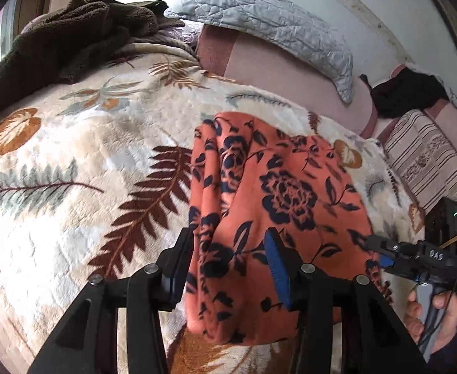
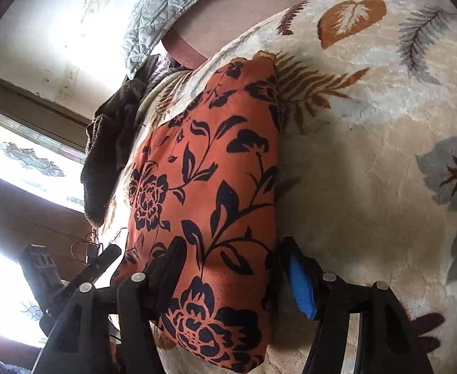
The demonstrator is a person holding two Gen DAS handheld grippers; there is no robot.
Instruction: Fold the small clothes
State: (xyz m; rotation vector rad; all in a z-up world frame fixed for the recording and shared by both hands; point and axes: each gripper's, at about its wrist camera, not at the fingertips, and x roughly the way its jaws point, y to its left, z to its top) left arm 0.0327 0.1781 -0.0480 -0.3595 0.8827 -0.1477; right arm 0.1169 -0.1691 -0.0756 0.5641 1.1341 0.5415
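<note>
An orange garment with dark blue flowers [image 1: 275,193] lies folded into a long strip on the leaf-patterned blanket [image 1: 72,187]. My left gripper [image 1: 228,249] is open, its fingers on either side of the garment's near end, which bulges up between them. My right gripper [image 2: 231,258] is open too, straddling the other near corner of the same garment [image 2: 216,187]. The right gripper also shows at the right edge of the left wrist view [image 1: 381,249], low over the cloth. The left gripper's fingertip [image 2: 109,255] shows at the left in the right wrist view.
A dark brown fleece [image 1: 60,43] is heaped at the far left of the bed. A grey quilted pillow [image 1: 269,21] leans against the wall. A black garment [image 1: 409,93] and a striped cloth [image 1: 428,162] lie at the right. A window [image 2: 25,155] is beside the bed.
</note>
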